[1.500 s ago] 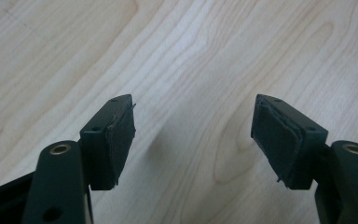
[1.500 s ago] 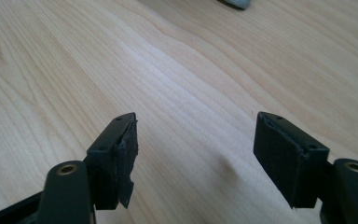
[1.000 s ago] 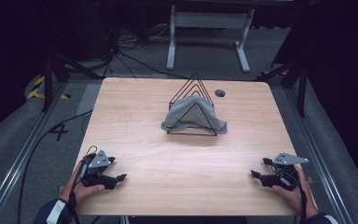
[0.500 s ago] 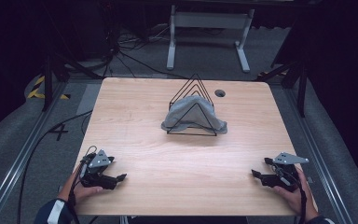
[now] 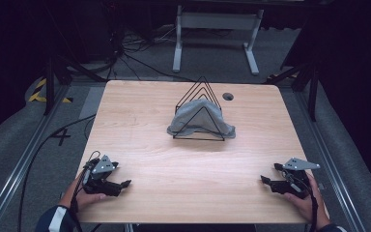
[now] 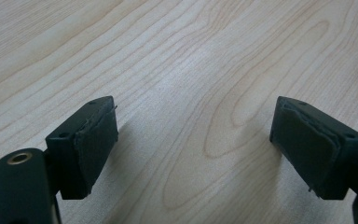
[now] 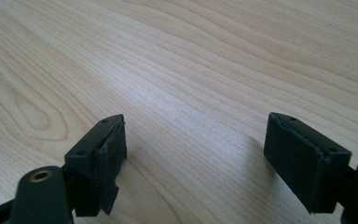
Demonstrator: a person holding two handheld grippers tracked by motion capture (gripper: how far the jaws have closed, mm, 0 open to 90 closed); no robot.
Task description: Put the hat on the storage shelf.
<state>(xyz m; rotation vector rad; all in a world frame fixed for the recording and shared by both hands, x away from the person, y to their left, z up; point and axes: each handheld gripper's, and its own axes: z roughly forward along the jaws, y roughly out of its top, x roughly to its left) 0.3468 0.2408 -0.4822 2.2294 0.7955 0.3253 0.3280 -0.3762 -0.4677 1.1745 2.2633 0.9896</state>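
Just 2 open tongs (image 5: 124, 183) (image 5: 265, 180), 1 wire rack (image 5: 200, 104), 1 grey cloth (image 5: 193, 118).

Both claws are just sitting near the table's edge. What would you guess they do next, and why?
Probably reach forward toward the grey cloth draped in the wire rack. Both the left gripper and the right gripper are open and hold nothing, and that is all there is on the table to handle.

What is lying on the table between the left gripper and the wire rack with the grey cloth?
Nothing: in the high view, bare wood separates the left gripper from the wire rack holding the grey cloth.
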